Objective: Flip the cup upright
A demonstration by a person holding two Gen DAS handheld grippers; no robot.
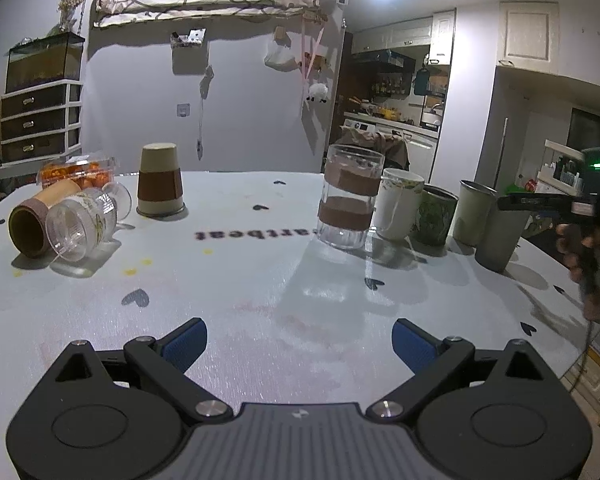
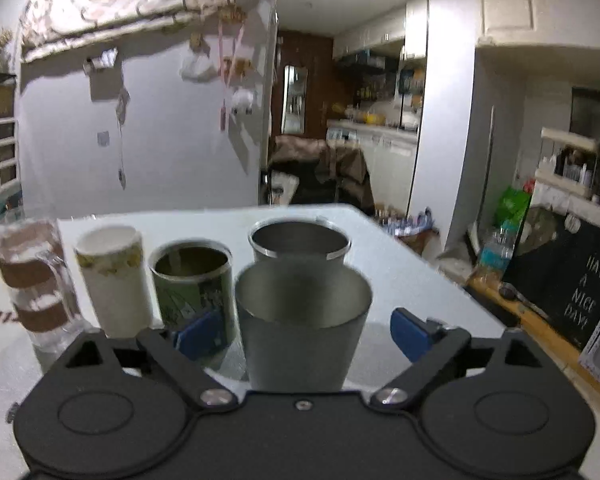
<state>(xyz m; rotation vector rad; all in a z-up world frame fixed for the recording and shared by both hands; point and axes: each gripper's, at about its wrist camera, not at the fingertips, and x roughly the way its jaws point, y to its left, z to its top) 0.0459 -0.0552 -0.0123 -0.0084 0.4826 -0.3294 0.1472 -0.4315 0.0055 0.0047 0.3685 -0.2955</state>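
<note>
- We see bare table [image 1: 260, 280] ahead of the left gripper [image 1: 298, 344], jaws spread wide, nothing between them.
- At 10 o'clock: a lying brown cup [image 1: 36, 220] and a lying clear jar [image 1: 80, 224] touch, blocking that corner.
- At 11 o'clock: an inverted cup [image 1: 159, 186] stands apart, room all round.
- From 1 to 2 o'clock: a tight row of upright cups [image 1: 416, 208].
- Right gripper [image 2: 300, 334]: a steel cup [image 2: 300, 328] sits between the spread fingers, a second steel cup [image 2: 298, 244] just behind, a green can [image 2: 192, 284] crowds 11 o'clock.

Ahead of my right gripper [image 2: 302, 332], the glass mug [image 2: 32, 280] is motion-blurred; the steel cup's [image 2: 304, 320] base is hidden behind the gripper body.
</note>
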